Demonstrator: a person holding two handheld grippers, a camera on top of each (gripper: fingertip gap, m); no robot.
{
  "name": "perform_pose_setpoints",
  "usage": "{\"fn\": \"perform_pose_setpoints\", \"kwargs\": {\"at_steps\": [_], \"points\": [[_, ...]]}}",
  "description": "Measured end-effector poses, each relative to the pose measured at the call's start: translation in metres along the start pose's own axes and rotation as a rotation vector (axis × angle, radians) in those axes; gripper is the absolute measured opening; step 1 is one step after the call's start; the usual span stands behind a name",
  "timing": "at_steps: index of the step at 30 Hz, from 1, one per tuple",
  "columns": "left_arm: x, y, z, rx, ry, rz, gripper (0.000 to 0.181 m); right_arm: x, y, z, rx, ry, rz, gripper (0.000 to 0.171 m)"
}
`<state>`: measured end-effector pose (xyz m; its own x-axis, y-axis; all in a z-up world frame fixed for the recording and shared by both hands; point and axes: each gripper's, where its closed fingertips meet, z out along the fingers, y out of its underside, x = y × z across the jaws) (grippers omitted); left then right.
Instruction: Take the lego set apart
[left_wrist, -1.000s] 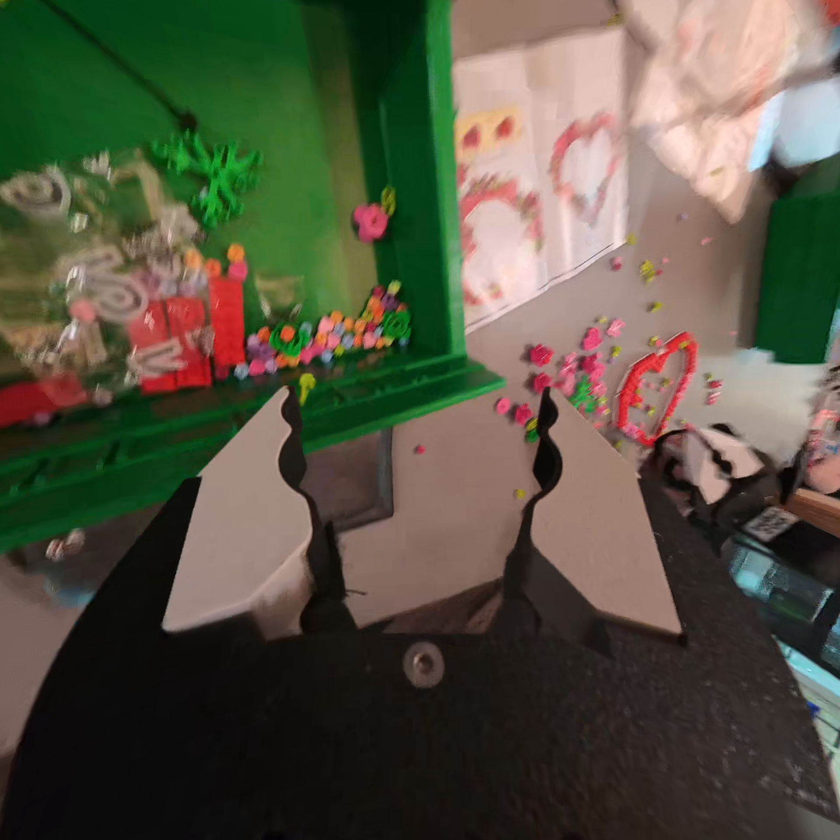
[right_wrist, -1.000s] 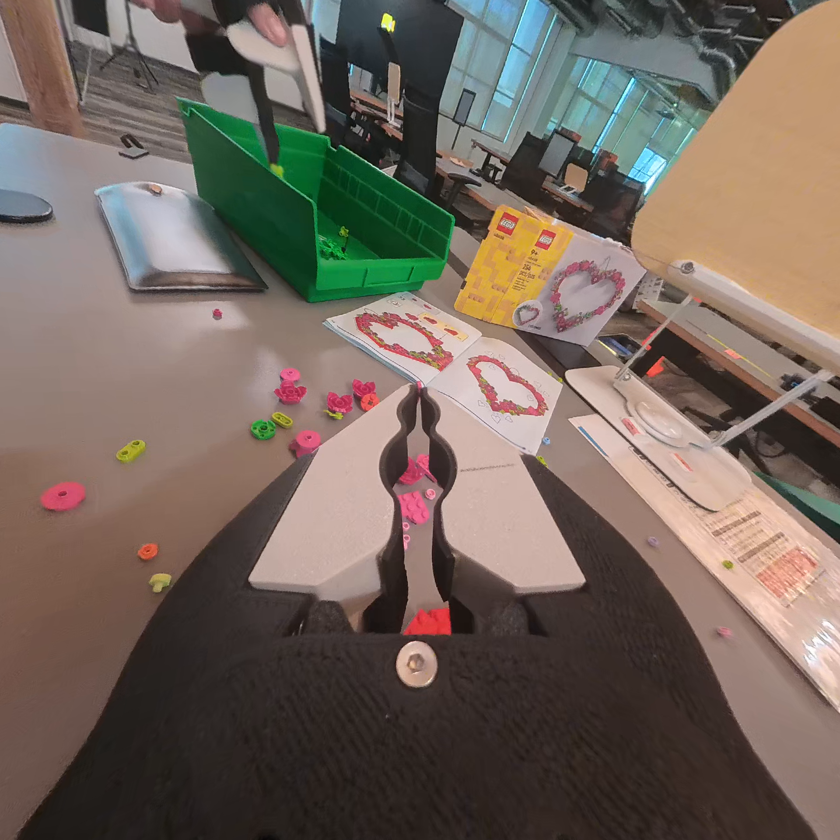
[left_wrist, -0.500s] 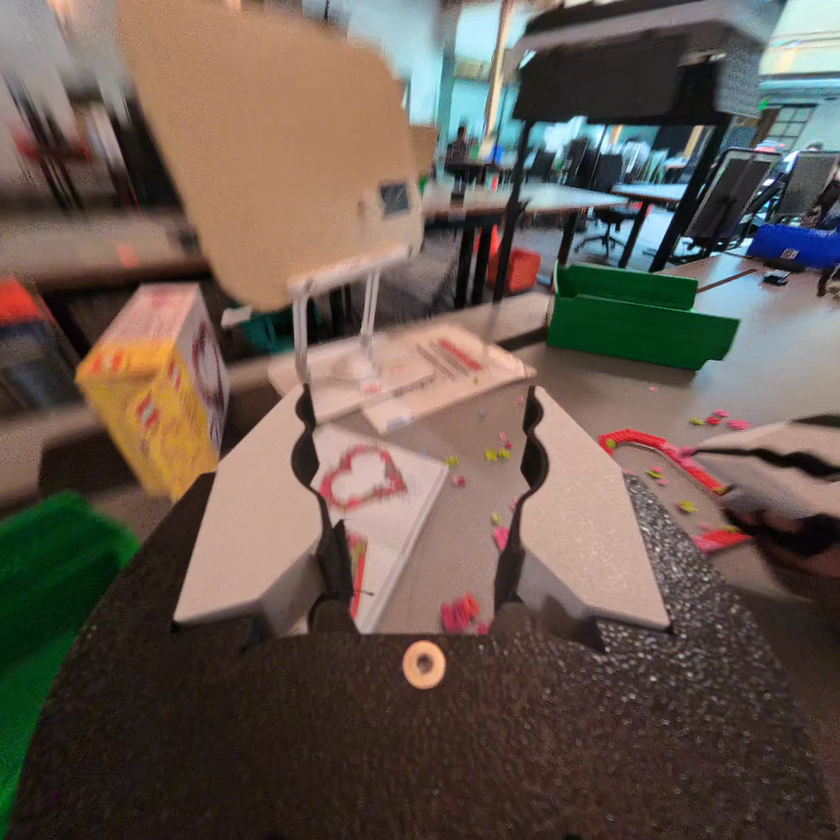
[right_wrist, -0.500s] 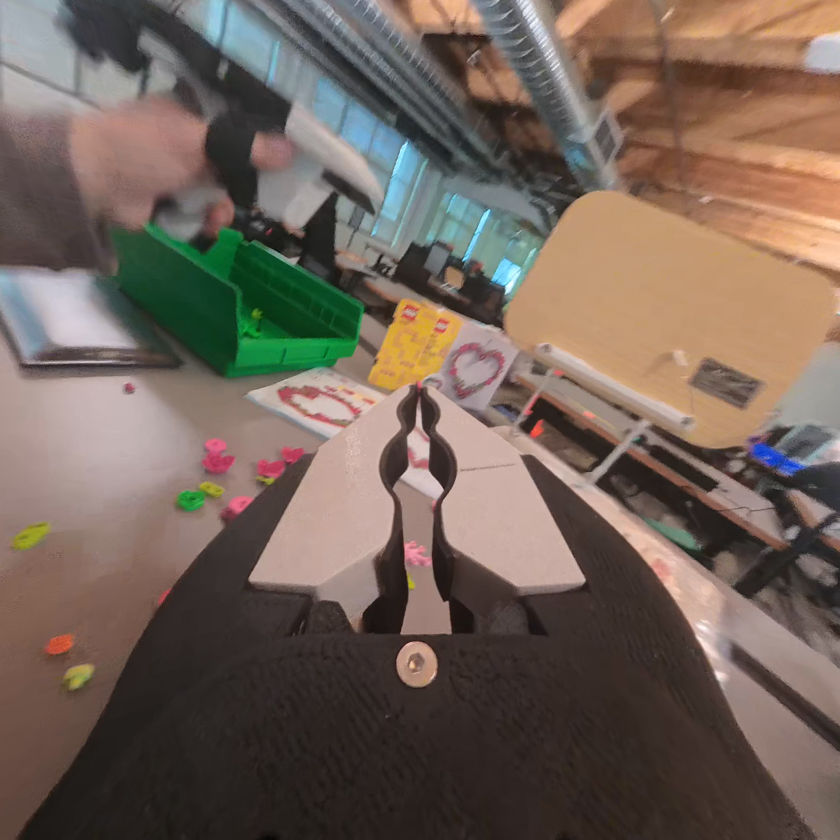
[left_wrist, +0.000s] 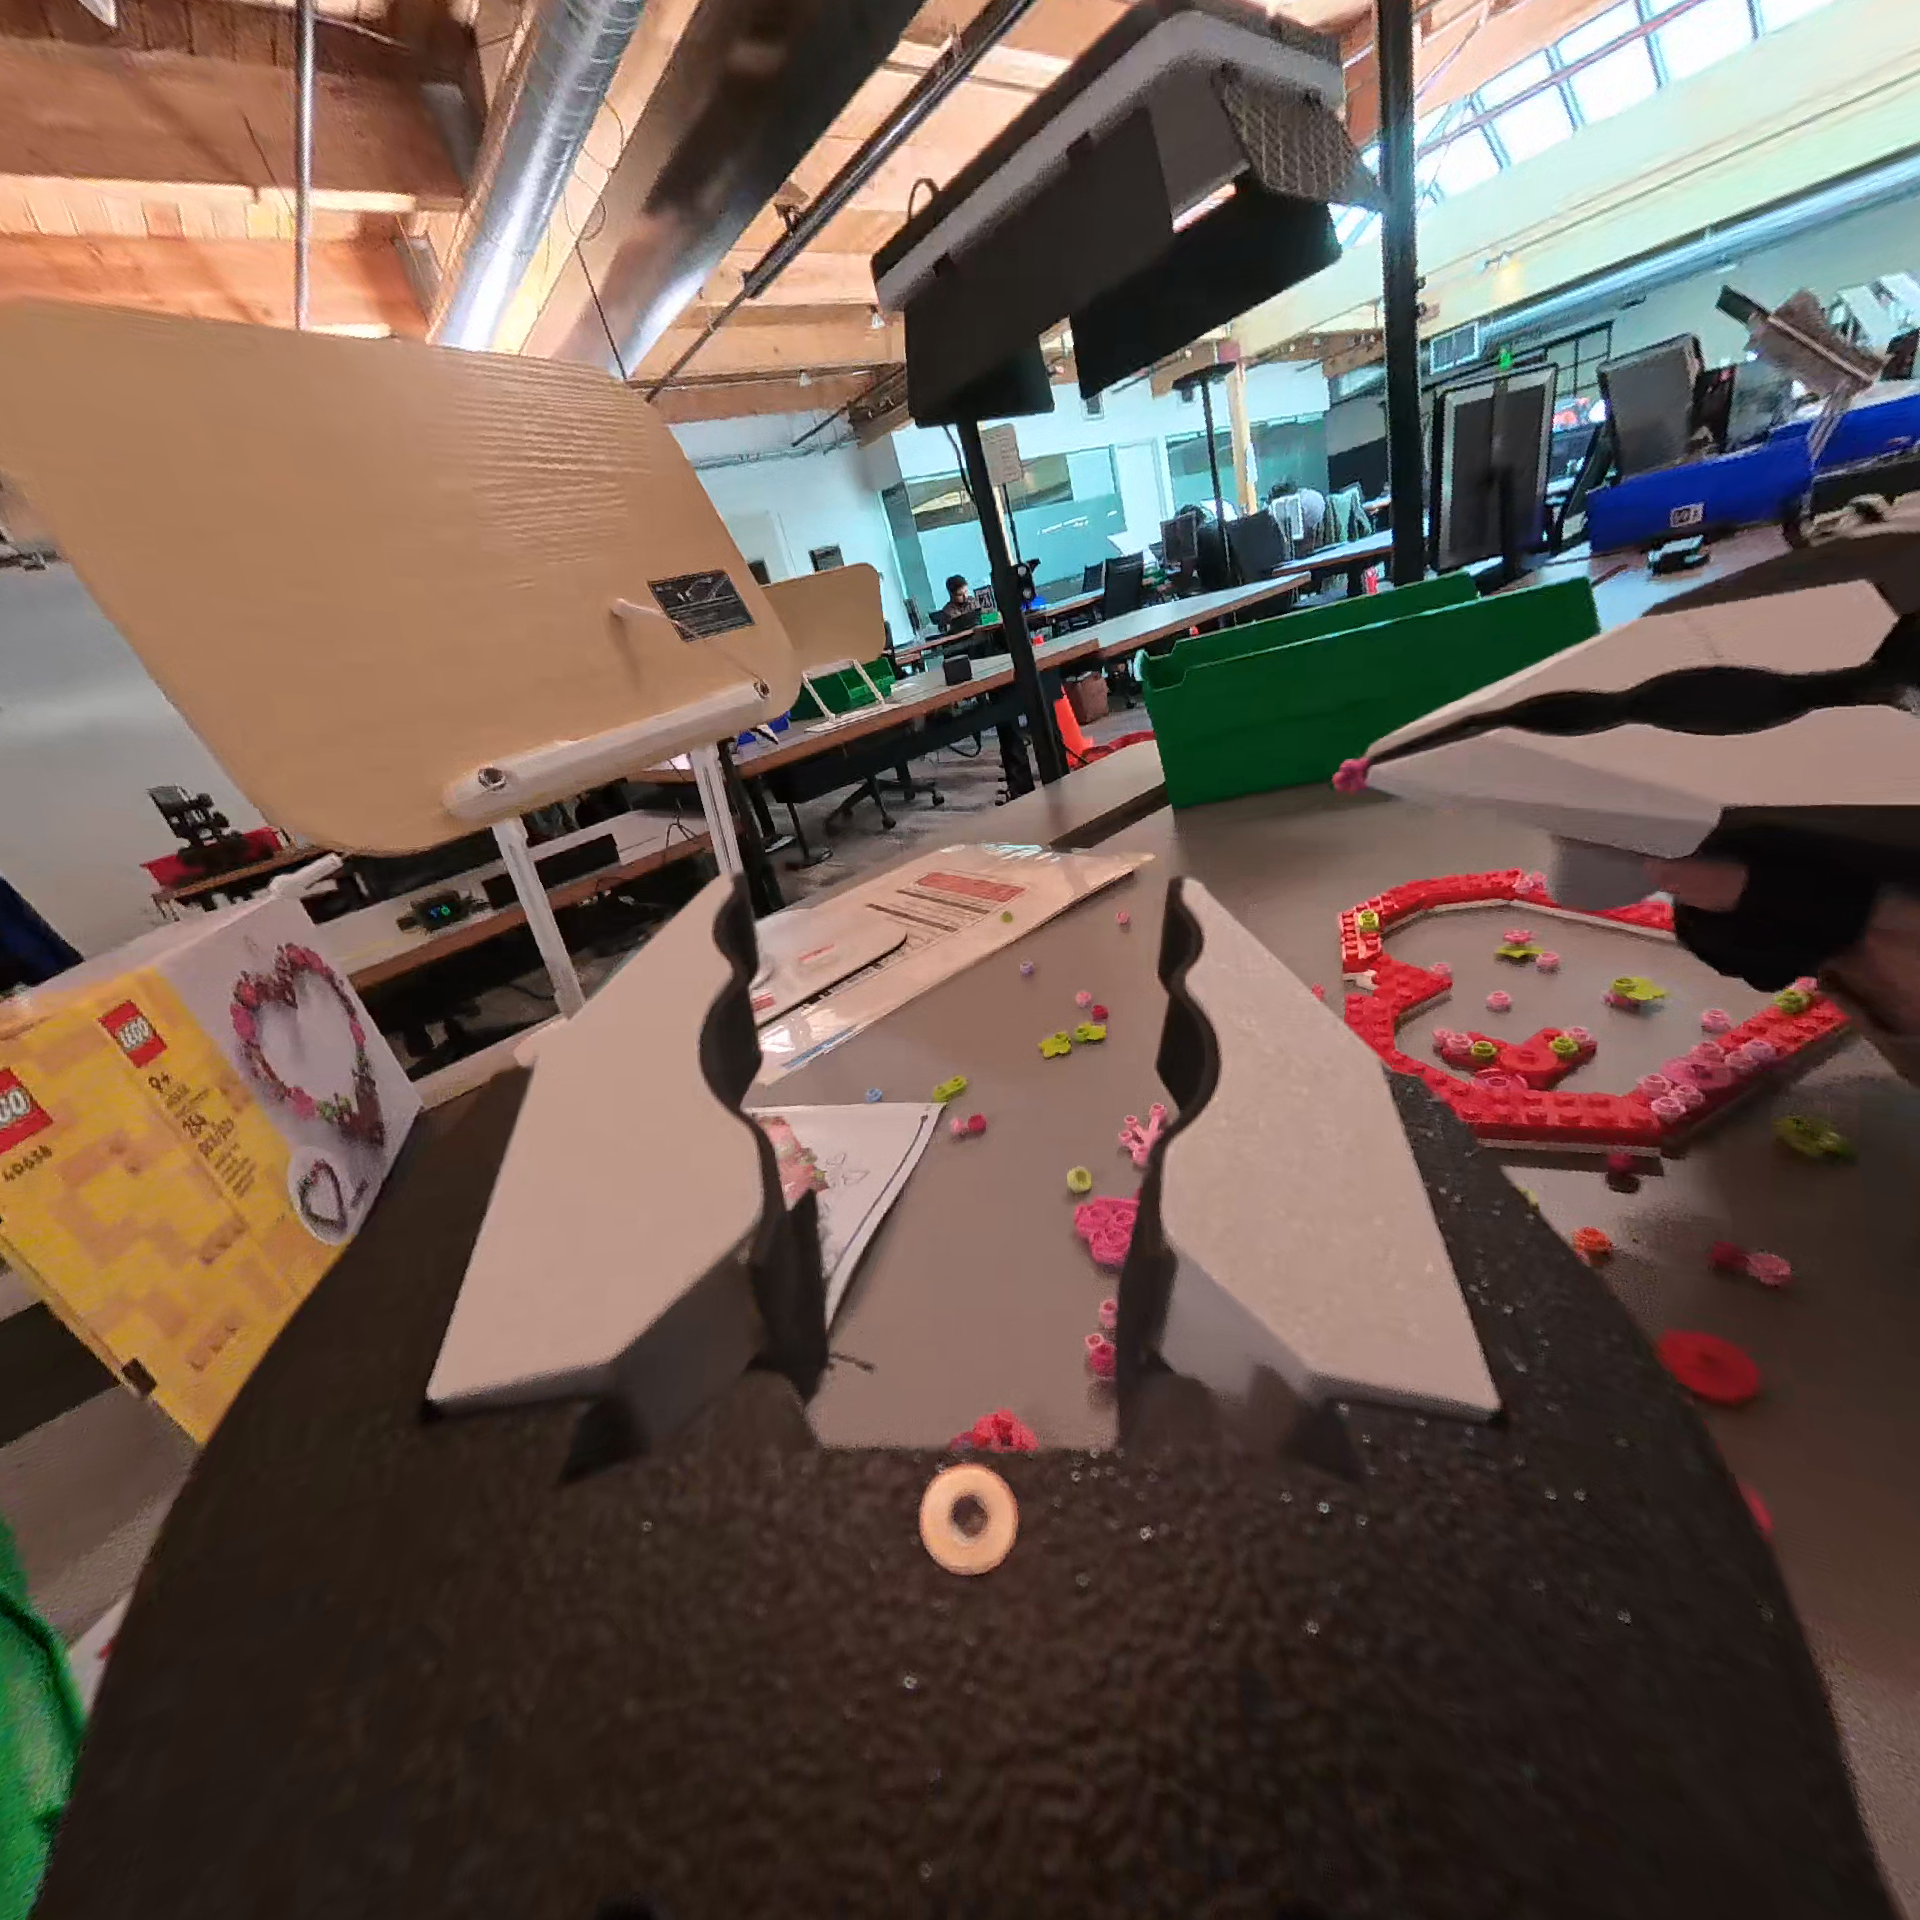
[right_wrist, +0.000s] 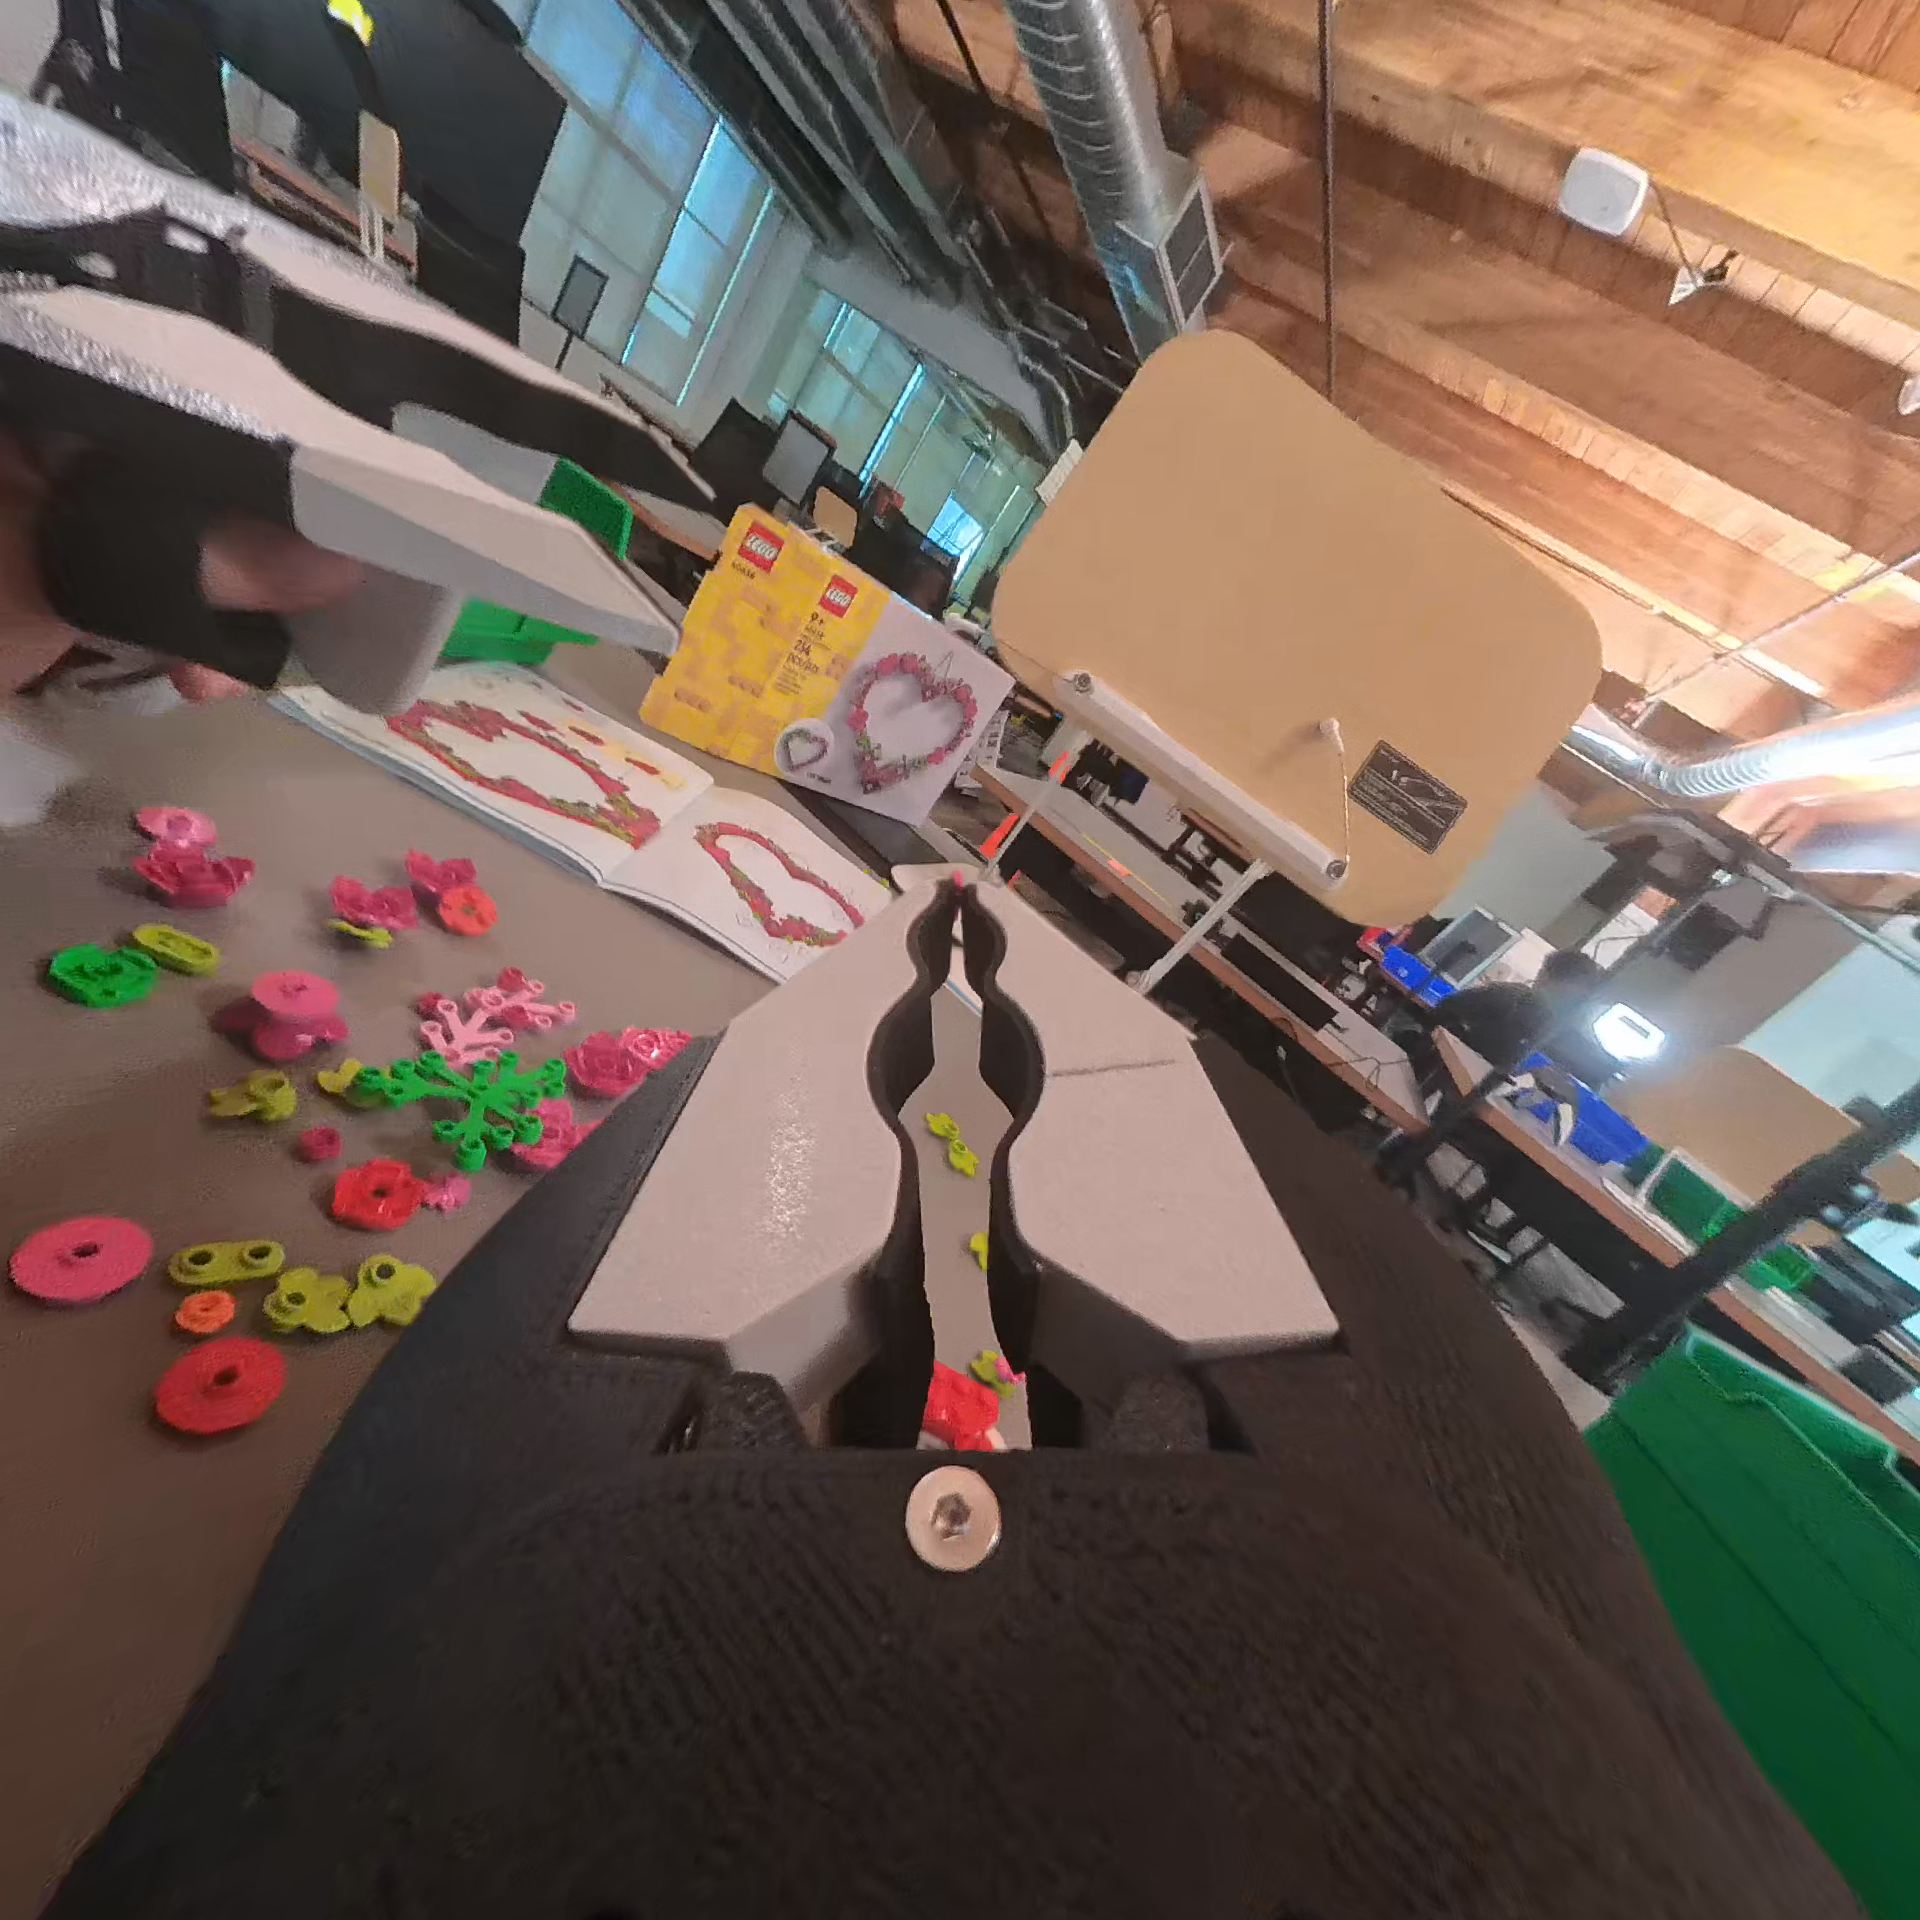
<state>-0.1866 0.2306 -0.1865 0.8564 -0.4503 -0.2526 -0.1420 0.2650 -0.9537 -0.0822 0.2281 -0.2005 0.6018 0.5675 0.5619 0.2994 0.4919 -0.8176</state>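
Partly stripped red heart frame (left_wrist: 1558, 1081), left jaws apart, right jaws pinching pink stud (left_wrist: 1349, 774)

Red heart-shaped lego frame (left_wrist: 1558, 1070) flat on table, few studs attached, loose pink and green pieces (right_wrist: 312, 1039) scattered beside

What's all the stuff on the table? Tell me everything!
red heart frame: one, red with pink studs, table's right side, left wrist view
loose pieces: many, pink, lime, green, red, orange, scattered on table
green branch piece: one, bright green, among the loose pieces
instruction booklet: one, white, open on table
set box: one, yellow and white, standing behind the booklet
green bin: one, green, far side of table
tan board on stand: one, tan, at the table's edge
left hand-held gripper: open, nothing in it
right hand-held gripper: shut on tiny pink piece
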Motion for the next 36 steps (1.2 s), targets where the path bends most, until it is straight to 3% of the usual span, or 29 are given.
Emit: {"fn": "perform_pose_setpoints", "kwargs": {"at_steps": [5,9,19,21,24,31,36], "points": [[0.001,0.011,0.002,-0.05,-0.02,0.052,0.074,-0.016,0.005,0.003,-0.008,-0.06,-0.018,0.0],[-0.006,0.019,0.004,-0.068,-0.021,-0.089,0.071,-0.012,0.009,0.004,-0.018,-0.058,0.028,0.0],[-0.006,-0.037,-0.014,0.128,0.002,0.023,0.074,-0.007,-0.013,0.001,0.066,-0.112,0.114,0.0],[0.001,-0.043,-0.018,0.147,0.024,0.076,0.076,-0.008,-0.022,0.0,0.116,-0.178,0.215,0.0],[0.023,-0.031,-0.015,0.075,0.063,0.207,0.075,-0.027,-0.02,0.005,0.067,-0.44,0.488,0.0],[0.089,-0.009,0.003,-0.028,0.215,0.377,0.055,-0.029,-0.025,0.001,0.073,-0.65,0.944,0.0],[0.095,0.0,0.01,-0.07,0.194,0.422,0.039,-0.034,-0.034,-0.003,0.072,-0.792,1.114,0.0]]}}
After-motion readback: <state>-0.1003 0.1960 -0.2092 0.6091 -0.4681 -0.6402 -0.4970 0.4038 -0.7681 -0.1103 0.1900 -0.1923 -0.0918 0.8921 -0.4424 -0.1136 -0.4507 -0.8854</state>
